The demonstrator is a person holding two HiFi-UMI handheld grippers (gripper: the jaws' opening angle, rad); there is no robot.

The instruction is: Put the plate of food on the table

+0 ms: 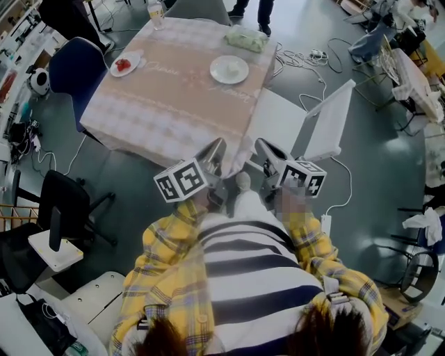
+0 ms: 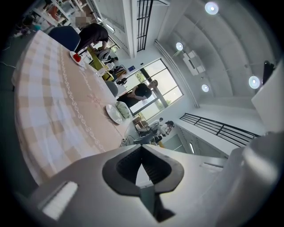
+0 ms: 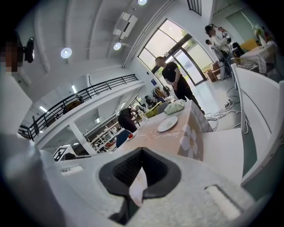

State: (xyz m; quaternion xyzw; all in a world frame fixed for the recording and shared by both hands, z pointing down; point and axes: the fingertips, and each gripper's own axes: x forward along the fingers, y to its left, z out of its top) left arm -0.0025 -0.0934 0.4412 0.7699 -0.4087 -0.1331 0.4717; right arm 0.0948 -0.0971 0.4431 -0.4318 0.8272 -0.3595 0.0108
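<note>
While the person stands off the near corner of the table (image 1: 167, 104), both tools are held low, close to the striped front; left gripper (image 1: 214, 158) and right gripper (image 1: 266, 154) sit side by side, just apart, noses toward the checked cloth. Left gripper view: jaws closed tip to tip, nothing between them; right gripper view: the same, tips meeting, nothing held. Plate of food (image 1: 125, 65) sits on the table at its far left corner, a red item on it; just beside a blue chair (image 1: 75, 66); well apart from both grippers. Empty white plate (image 1: 229, 69) lies toward the far right of the cloth; pale green bundle (image 1: 246, 38) beyond it at the far edge; bottle (image 1: 156, 10) also at the far edge. White chair (image 1: 313, 122) stands at the table's right side.
</note>
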